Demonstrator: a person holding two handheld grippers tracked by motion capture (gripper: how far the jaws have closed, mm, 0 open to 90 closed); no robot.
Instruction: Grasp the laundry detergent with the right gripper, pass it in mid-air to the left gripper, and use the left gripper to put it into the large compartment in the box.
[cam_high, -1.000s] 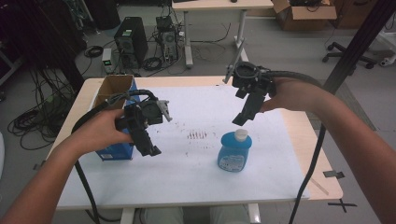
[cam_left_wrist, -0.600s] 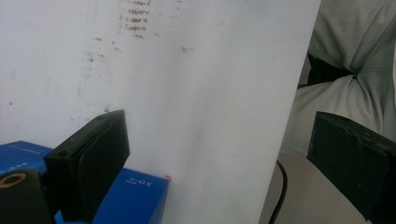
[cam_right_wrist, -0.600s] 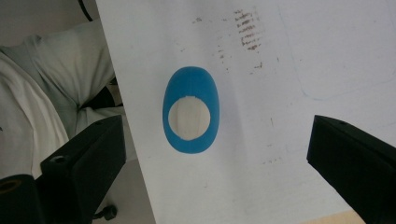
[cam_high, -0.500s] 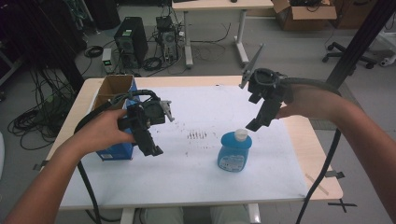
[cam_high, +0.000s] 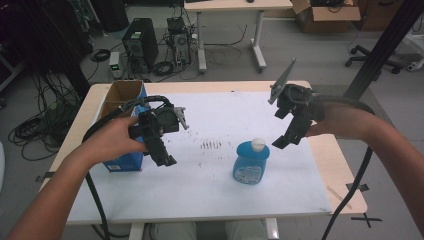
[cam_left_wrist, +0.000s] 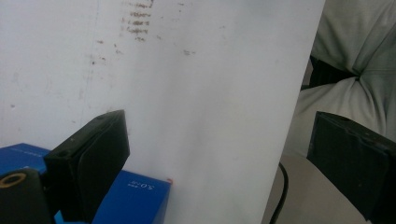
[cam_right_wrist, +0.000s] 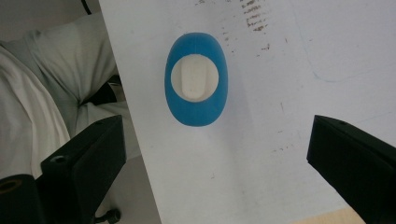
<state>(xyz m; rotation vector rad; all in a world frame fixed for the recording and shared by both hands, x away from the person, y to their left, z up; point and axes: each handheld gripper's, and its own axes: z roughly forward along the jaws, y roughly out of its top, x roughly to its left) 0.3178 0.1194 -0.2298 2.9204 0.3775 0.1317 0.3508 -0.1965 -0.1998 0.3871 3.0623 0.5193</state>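
Blue bottle with white cap stands upright on the white tabletop.

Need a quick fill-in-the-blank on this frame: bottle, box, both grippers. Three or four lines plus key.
1. The blue bottle stands upright and has a ____ cap.
2. The right gripper hangs above the bottle with its jaws ____.
3. The left gripper hangs beside the open ____ box at the table's left edge.
4. The table is covered by a ____ sheet.

Missing words: white; open; cardboard; white
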